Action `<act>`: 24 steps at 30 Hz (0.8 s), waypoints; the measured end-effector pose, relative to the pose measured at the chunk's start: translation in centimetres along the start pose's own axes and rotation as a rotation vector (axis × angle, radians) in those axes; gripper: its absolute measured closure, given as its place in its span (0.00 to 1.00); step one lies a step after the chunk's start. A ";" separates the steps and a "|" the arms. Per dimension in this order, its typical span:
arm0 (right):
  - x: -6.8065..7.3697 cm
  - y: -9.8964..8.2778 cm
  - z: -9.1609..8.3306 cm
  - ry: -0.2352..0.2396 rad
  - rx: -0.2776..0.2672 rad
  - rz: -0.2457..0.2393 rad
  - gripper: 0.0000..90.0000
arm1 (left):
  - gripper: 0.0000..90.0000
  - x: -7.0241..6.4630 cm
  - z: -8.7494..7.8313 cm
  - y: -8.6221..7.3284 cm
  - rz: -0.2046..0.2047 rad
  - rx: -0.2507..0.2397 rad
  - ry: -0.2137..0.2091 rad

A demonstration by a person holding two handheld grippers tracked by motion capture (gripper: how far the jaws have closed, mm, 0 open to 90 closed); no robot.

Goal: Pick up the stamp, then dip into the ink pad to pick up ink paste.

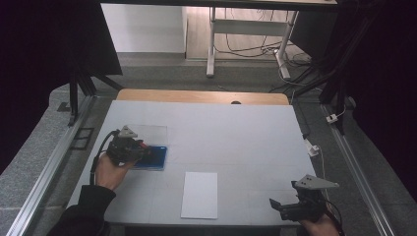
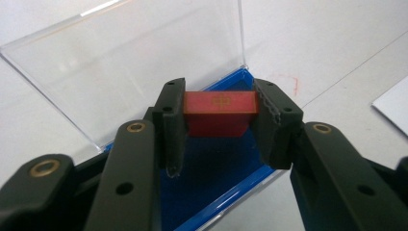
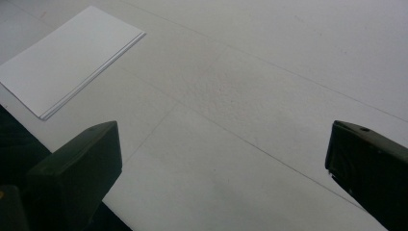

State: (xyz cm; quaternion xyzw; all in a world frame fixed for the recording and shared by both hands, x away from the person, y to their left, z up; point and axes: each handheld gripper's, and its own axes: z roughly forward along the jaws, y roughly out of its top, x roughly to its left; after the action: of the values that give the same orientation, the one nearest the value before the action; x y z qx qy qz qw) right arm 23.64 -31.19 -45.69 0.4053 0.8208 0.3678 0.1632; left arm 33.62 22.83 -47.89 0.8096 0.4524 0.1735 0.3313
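While the high view blurs it, left tongs [image 2: 219,120] pinch a red block [image 2: 220,108].

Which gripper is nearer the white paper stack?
Right, narrowly. The right gripper sits open just off the white paper stack, toward the table's near edge. The left gripper is farther back, shut on a red block.

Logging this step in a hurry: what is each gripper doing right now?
Left gripper: shut on the red block, over the open blue case.
Right gripper: open, nothing between its jaws, above the table.
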 end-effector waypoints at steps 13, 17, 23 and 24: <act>0.0 0.0 0.0 0.000 0.002 -0.006 0.00 | 0.65 -0.2 0.3 0.0 -0.012 0.013 0.013; 0.1 0.1 0.1 0.001 0.007 -0.009 0.00 | 0.64 -0.3 0.8 0.0 -0.008 0.029 0.007; 0.1 0.1 0.1 0.001 0.008 -0.009 0.00 | 0.65 -0.3 1.5 -0.1 -0.016 0.069 0.016; 0.1 0.1 0.1 0.001 0.008 -0.011 0.00 | 0.65 -0.3 1.6 -0.1 -0.019 0.072 0.014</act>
State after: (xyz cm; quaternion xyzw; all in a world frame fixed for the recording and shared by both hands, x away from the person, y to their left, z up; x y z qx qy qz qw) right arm 23.69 -31.06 -45.72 0.4013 0.8247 0.3637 0.1629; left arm 34.30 21.98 -49.08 0.8154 0.4682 0.1596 0.3006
